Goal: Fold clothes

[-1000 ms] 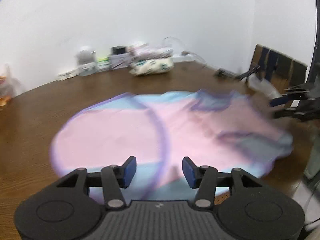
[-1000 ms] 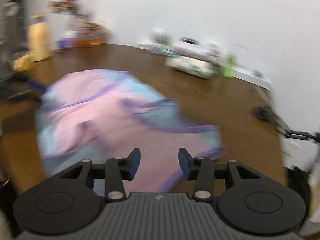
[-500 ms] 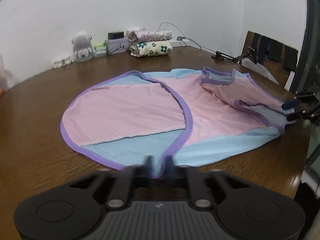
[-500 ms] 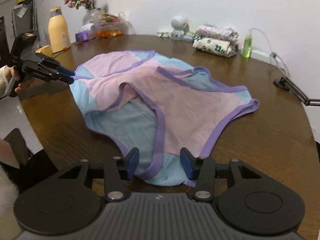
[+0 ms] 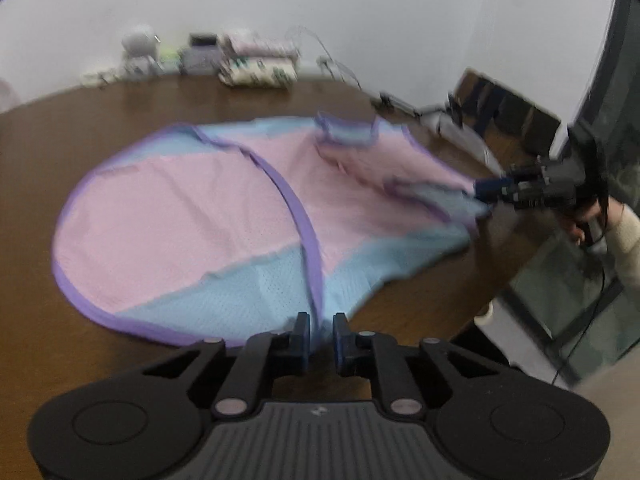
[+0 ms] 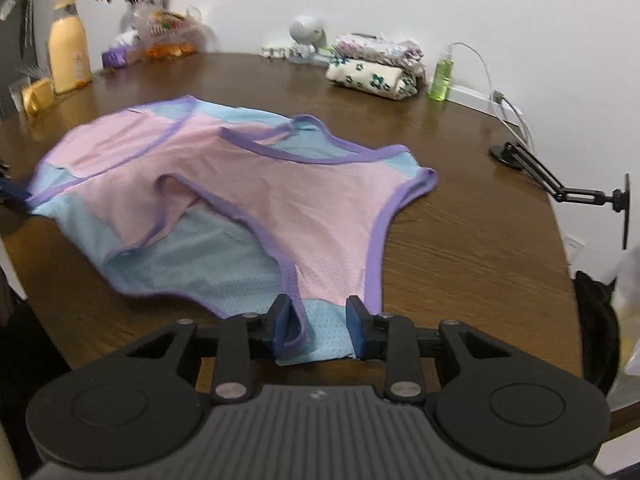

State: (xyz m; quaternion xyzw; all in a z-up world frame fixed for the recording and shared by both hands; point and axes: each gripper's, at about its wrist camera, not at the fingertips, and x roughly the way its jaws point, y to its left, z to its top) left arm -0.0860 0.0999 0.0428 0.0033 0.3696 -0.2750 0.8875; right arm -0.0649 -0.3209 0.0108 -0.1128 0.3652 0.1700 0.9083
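- The right gripper [image 6: 316,326] has been closing, and its jaws stand apart around the blue corner of the pink and blue jersey [image 6: 256,192]. Pinch the purple trim before lifting.
- The left gripper [image 5: 320,338] has just opened a little, with the jersey's hem between its nearly shut jaws. Squeeze again.
- The jersey lies flat on the wooden table [image 6: 472,240]. Lift both corners together.

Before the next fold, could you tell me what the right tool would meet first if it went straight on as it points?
Most likely the pink and blue garment: its near blue hem already lies between the right tool's jaws, with the wooden table beneath.
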